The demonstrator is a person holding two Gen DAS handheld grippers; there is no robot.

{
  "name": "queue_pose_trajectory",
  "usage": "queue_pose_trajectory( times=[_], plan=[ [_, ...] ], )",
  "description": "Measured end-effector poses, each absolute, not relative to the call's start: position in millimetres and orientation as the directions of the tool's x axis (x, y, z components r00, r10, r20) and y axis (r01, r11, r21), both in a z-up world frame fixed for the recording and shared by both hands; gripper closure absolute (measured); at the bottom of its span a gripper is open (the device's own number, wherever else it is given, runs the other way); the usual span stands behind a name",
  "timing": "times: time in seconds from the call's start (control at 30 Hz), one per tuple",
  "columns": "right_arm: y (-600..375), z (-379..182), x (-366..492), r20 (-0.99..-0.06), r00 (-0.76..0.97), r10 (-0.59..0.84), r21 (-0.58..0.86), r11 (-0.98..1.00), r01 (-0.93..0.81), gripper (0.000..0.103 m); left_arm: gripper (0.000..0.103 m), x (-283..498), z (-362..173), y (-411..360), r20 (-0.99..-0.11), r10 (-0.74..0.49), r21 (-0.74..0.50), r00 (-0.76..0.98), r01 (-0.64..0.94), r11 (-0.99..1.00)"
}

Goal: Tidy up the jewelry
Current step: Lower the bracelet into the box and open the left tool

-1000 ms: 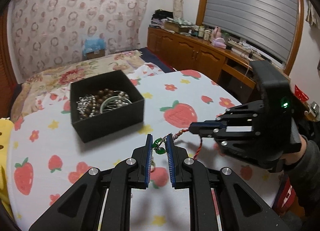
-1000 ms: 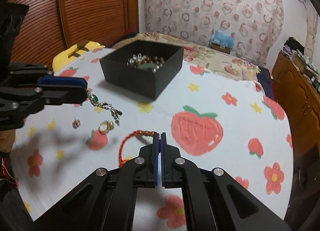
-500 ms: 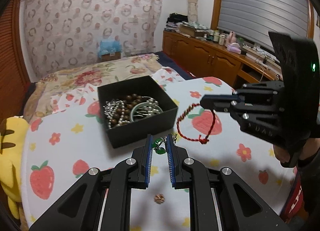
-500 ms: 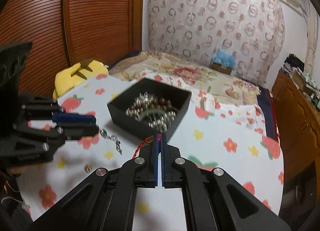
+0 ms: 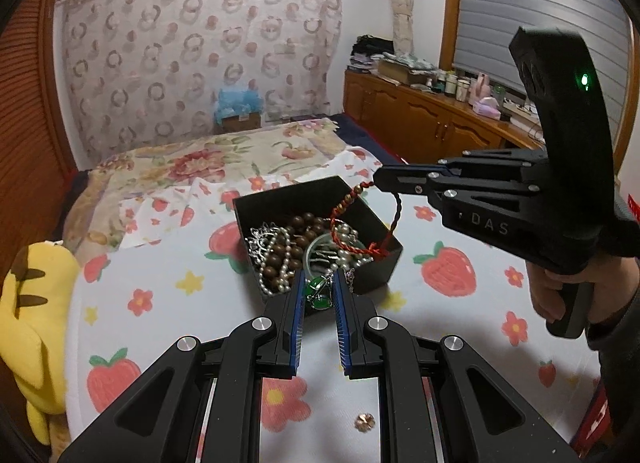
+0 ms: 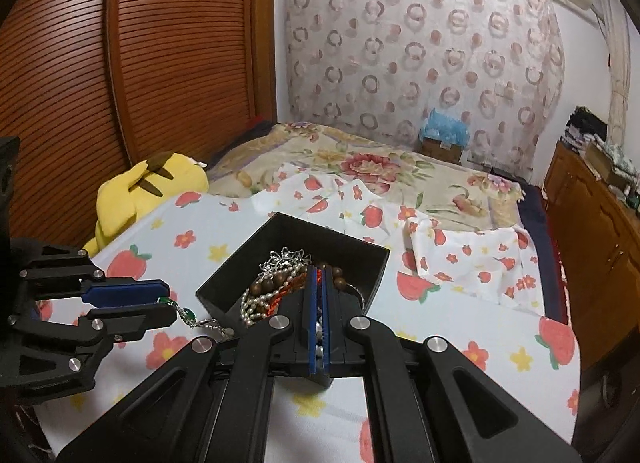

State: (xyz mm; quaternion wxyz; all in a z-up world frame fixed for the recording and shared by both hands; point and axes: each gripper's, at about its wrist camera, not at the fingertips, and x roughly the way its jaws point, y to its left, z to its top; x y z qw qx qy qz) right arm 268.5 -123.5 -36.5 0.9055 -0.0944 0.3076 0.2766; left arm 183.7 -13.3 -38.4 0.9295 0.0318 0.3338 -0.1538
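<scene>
Right gripper (image 5: pixel 378 179) jaws pinch a red twisted-cord bracelet (image 5: pixel 366 225) with gold beads above the black box (image 5: pixel 376 269), frame centre; left gripper (image 5: pixel 319 289) jaws clamp a green-stone silver chain (image 5: pixel 317 295).

Strawberry-and-flower printed white cloth (image 5: pixel 460 295) spread over the bench. Yellow plush toy (image 6: pixel 140 191) slumped at its edge. Floral bedspread (image 6: pixel 360 167) beyond, patterned lace curtain (image 5: pixel 192 59), brown slatted wooden door (image 6: pixel 120 63), wooden cabinets (image 5: pixel 420 123).

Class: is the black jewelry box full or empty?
Partly full: the open black cardboard box holds brown wooden beads and pearl strands.
</scene>
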Motion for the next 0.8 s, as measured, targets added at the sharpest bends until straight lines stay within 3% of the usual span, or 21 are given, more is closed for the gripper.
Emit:
queue_pose_trajectory(
  times=[0.33,0.8],
  plan=[
    [-122.6,-58.5,290.9,-0.631,0.614,0.474,0.084,0.828,-0.554,0.099,0.090,204.4,-35.2,-8.7,-0.627,-0.245,-0.040,0.740,0.283,0.958],
    [-160.0,-63.7,261.4,-0.609,0.654,0.449,0.057,0.847,-0.528,0.099,0.090,242.6,-33.9,-24.2,-0.645,-0.214,-0.010,0.733,0.272,0.962]
  ],
)
